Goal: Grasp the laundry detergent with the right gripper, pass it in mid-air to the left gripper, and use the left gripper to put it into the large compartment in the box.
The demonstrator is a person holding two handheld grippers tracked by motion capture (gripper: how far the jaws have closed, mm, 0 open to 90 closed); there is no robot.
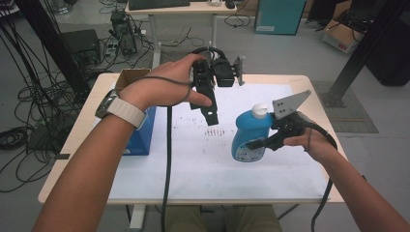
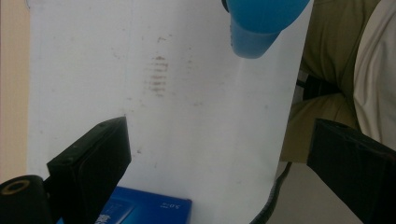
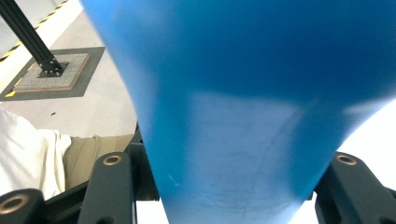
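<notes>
The person wears a cream-banded wristwatch (image 1: pixel 117 108), khaki trousers (image 1: pixel 232 218); black two-jaw grippers (image 1: pixel 209 113) trail black cables (image 1: pixel 168 159).

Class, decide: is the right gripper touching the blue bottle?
Touching. In the right gripper view the blue bottle sits squeezed between both black jaws, and in the high view the right gripper is clamped on the bottle's side.

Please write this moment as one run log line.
right hand-held gripper: shut on blue bottle | left hand-held gripper: open, above white mat | blue box: on table
</notes>
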